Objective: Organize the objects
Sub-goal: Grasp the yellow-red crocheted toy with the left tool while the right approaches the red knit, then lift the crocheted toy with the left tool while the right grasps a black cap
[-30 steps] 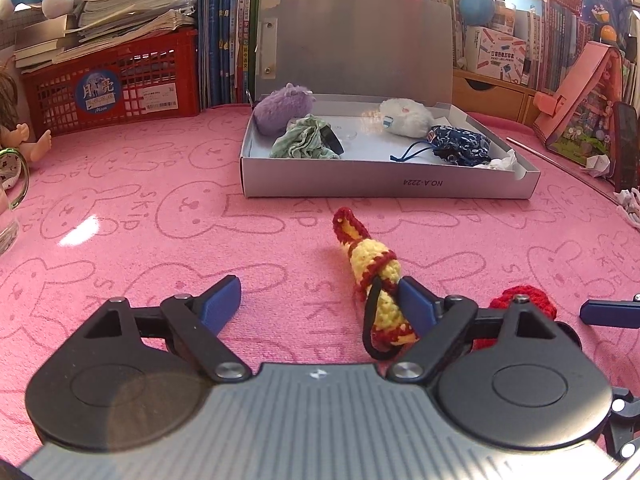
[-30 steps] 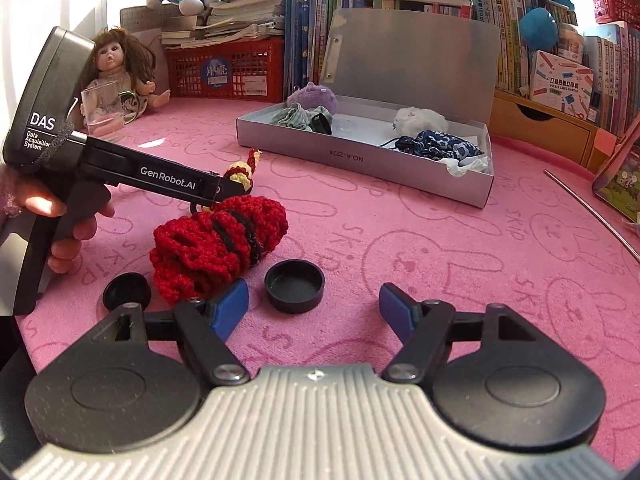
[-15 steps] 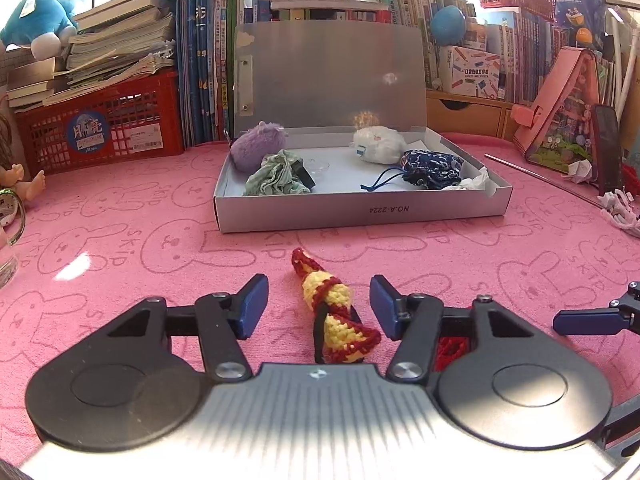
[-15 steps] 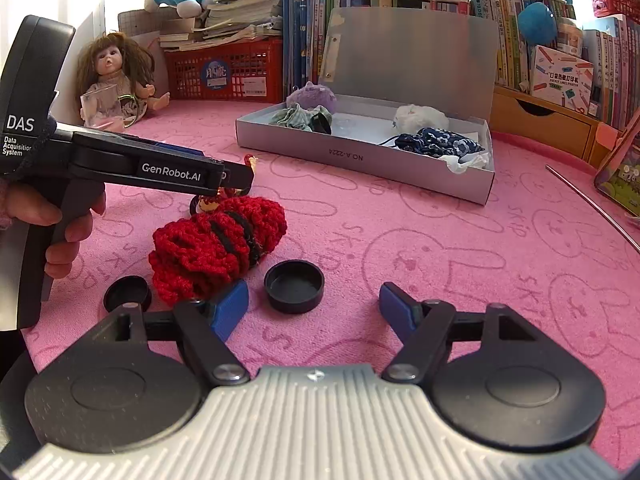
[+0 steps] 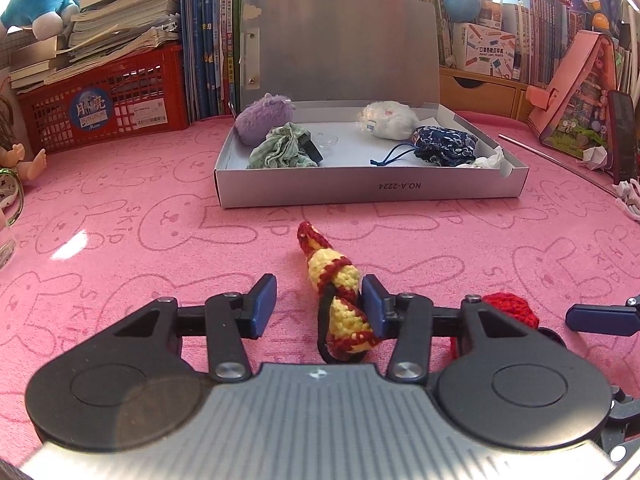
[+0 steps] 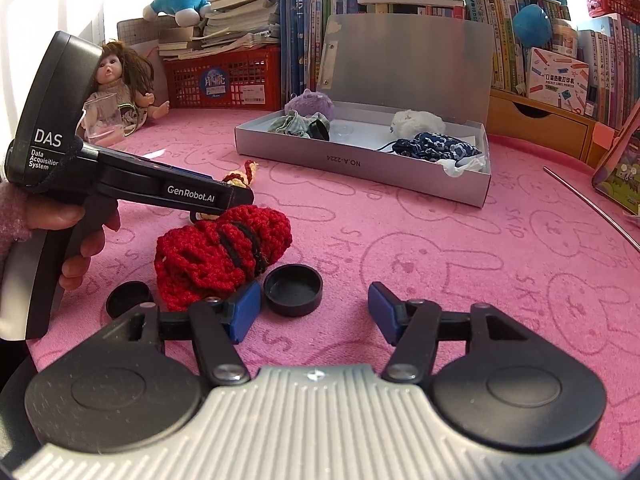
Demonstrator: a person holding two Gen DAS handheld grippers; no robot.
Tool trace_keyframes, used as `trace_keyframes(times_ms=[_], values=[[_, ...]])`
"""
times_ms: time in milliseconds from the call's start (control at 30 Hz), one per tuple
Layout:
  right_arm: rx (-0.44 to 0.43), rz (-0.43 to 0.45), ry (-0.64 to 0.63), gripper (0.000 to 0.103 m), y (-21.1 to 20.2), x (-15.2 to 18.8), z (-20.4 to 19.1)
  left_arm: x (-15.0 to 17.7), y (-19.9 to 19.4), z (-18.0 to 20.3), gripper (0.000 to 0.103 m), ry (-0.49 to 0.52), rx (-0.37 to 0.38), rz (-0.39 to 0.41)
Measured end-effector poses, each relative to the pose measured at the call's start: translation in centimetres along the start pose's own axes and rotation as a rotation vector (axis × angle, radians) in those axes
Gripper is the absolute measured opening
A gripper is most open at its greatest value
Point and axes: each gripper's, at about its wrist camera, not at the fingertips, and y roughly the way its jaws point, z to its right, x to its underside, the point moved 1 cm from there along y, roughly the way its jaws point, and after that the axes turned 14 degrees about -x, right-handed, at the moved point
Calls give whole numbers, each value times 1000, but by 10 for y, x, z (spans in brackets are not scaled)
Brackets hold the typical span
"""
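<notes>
A yellow and red crocheted pouch [image 5: 338, 292] with a black cord lies on the pink mat. My left gripper [image 5: 318, 306] is open around it, the right finger touching its side, the left finger apart. It also shows in the right wrist view [image 6: 240, 178], mostly hidden behind the left gripper's body. A red crocheted pouch [image 6: 222, 254] lies in front of my right gripper [image 6: 314, 312], which is open and empty; a black lid [image 6: 294, 289] sits between its fingers. The open grey box [image 5: 372, 192] holds several small soft items.
A second black lid [image 6: 129, 304] lies left of the red pouch. A doll [image 6: 120, 88] and a clear cup [image 6: 102, 120] stand at far left. A red basket [image 5: 102, 110], books and a wooden drawer unit [image 5: 480, 92] line the back. A thin metal rod [image 6: 592, 206] lies at right.
My left gripper first narrowed around the yellow pouch, then widened a little and shifted left, so the pouch now lies against the right finger. My right gripper has not moved.
</notes>
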Motion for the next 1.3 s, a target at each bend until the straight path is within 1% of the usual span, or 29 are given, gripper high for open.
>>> trace_keyframes(times_ms=[167,233,300,367,400,433,567,767,867,1067,1233,1300], values=[[-2,2,-6,62,0,1,-1,1,-1,3,55,11,-14,2],[0,7,-11,54,-1,1,-2,1,-1,2,55,7,-12,2],[-1,10,-13,48,-2,1,-2,1,-1,2,50,5,-3,5],[-3,14,-14,42,-3,1,-3,1,-4,4,39,10,10,18],[-3,17,-13,38,-4,1,-3,1,-6,5,37,17,12,27],[0,20,-11,36,-4,1,-3,1,-8,7,34,27,13,37],[3,33,3,36,-8,1,0,0,-14,10,29,49,24,64],[14,55,40,36,-13,-3,7,-4,-16,3,27,28,20,69],[33,71,55,36,-15,-8,12,-7,-17,1,27,25,16,76],[63,98,77,36,-18,-16,19,-7,-5,3,29,-2,28,23],[69,96,76,36,-17,-17,19,-8,9,5,30,-27,24,-28],[75,93,70,36,-16,-19,18,-9,9,6,29,-26,20,-25]])
